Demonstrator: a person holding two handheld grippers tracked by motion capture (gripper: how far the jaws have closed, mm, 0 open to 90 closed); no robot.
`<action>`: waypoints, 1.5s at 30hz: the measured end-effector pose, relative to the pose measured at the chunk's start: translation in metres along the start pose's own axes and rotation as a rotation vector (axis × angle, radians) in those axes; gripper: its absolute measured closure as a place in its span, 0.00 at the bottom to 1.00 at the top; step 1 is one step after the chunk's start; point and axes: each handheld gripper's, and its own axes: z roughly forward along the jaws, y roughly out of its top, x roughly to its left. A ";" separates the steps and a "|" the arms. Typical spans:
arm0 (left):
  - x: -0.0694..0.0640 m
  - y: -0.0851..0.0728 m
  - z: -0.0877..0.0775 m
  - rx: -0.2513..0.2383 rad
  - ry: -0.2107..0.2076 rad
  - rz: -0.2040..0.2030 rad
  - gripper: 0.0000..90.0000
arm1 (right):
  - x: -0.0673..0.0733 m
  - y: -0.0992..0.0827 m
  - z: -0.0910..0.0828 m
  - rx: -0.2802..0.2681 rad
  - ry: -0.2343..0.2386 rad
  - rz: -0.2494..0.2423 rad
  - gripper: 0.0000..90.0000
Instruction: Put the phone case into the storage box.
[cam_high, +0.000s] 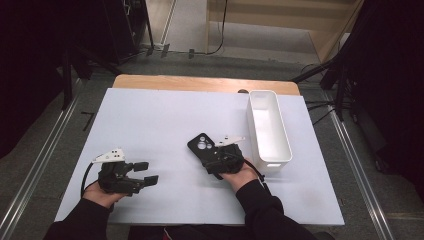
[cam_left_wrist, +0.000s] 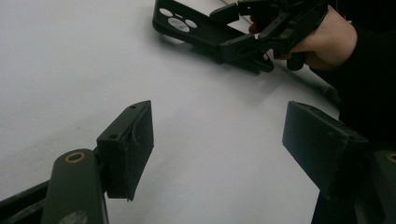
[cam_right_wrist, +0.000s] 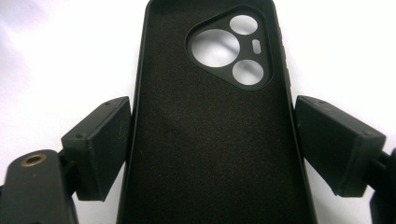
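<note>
A black phone case (cam_high: 201, 145) with a three-hole camera cutout lies inner side up near the middle of the white table top (cam_high: 160, 115). My right gripper (cam_high: 212, 154) straddles its near end. In the right gripper view both pads press against the long edges of the case (cam_right_wrist: 210, 154), so the gripper (cam_right_wrist: 212, 112) is shut on it. My left gripper (cam_high: 148, 171) rests at the front left, pointing right, open and empty. In the left gripper view its jaws (cam_left_wrist: 219, 126) stand wide apart over bare table, with the case (cam_left_wrist: 187, 25) and the right gripper (cam_left_wrist: 231, 28) farther off.
A long white bin (cam_high: 274, 159) stands empty just right of the case, running front to back. A wooden strip (cam_high: 200, 82) edges the far side of the table. Dark stands and cables flank the table on the floor.
</note>
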 end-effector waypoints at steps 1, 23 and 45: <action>0.000 0.000 0.000 -0.002 0.000 -0.004 0.27 | 0.000 0.001 -0.001 -0.010 0.004 -0.001 0.14; -0.008 0.014 0.000 0.001 0.017 -0.032 0.26 | -0.001 0.017 -0.027 -0.142 0.087 0.096 0.14; -0.011 0.060 0.020 0.056 0.006 -0.045 0.27 | 0.015 0.027 -0.026 -0.141 0.102 0.124 0.14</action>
